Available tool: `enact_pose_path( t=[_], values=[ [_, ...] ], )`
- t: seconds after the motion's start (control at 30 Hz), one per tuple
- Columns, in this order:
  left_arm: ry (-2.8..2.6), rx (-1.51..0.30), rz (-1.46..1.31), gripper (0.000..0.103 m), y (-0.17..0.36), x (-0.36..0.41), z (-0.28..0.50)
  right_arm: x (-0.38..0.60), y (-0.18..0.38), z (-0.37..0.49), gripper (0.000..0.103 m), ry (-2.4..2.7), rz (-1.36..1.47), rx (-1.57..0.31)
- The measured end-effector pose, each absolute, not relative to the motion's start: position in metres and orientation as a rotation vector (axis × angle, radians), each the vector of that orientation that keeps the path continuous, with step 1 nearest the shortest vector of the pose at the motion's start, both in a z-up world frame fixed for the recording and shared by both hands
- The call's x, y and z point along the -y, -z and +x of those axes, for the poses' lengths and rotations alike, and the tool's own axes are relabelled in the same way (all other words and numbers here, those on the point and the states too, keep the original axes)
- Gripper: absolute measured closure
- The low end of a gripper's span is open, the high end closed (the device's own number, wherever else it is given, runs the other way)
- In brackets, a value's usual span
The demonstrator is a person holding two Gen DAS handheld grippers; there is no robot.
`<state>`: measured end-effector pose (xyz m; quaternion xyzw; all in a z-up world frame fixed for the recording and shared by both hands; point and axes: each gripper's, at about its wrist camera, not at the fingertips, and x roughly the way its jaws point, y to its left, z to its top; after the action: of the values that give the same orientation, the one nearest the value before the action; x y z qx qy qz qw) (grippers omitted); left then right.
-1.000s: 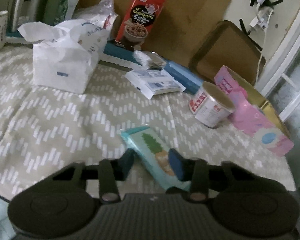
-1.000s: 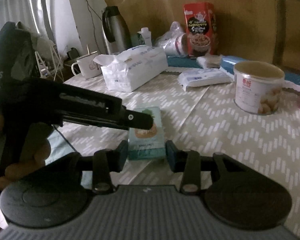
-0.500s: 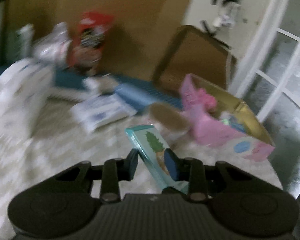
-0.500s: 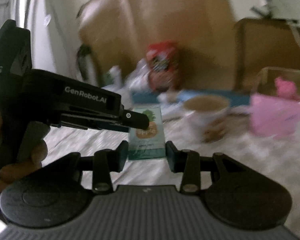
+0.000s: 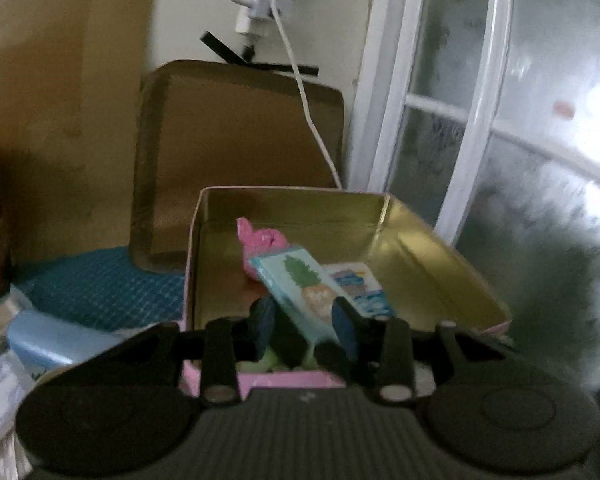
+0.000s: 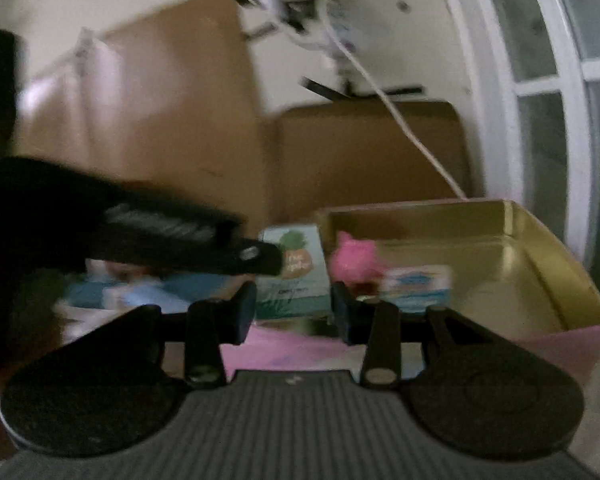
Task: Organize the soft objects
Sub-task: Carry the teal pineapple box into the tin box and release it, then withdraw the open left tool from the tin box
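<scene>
Hovering over the pink tin [image 5: 260,380], the pineapple-print tissue pack [image 5: 300,284] is carried tilted, pinched at its lower end by the left gripper [image 5: 304,320]; jaws narrow, closed on the pack. Judged light, soft, squashy w/ slick film wrap, so best held across the short width near one end, as now; slip is possible if grip is eased early. Right gripper [image 6: 290,314] is seen just behind the pack, jaws part-open w/ gaps either side, nothing clearly held. Already in the tin: pink plush [image 5: 260,240] and a white-blue packet [image 5: 360,288], both partly under the drop spot, so the pack may land on them. Cable [image 5: 304,92] and brown board [image 5: 240,148] behind, well apart. Right view blurred.
</scene>
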<state>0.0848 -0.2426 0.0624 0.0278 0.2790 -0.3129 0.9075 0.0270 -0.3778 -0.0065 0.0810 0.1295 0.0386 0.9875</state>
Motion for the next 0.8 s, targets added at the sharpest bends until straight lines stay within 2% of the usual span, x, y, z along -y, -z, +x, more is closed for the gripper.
enact_pose_path(
  t=[0.1,0.23,0.57,0.7,0.8],
  values=[
    [0.626,-0.599,0.078,0.068,-0.052,0.254,0.087,0.393,0.018,0.07,0.059,-0.006,0.082,-0.383],
    [0.61,-0.609,0.057,0.064,-0.051,0.236,0.079,0.412,0.014,0.075,0.057,0.053,0.079,-0.369],
    [0.564,-0.606,0.035,0.064,-0.064,0.179,0.038,0.404,-0.022,0.002,0.056,0.012,0.238,-0.167],
    [0.52,-0.628,0.039,0.063,-0.063,0.155,0.021,0.383,-0.018,-0.03,0.055,-0.059,0.307,-0.17],
    [0.449,-0.627,0.071,0.058,-0.052,0.129,0.006,0.353,-0.001,-0.043,0.055,-0.127,0.307,-0.23]
  ],
)
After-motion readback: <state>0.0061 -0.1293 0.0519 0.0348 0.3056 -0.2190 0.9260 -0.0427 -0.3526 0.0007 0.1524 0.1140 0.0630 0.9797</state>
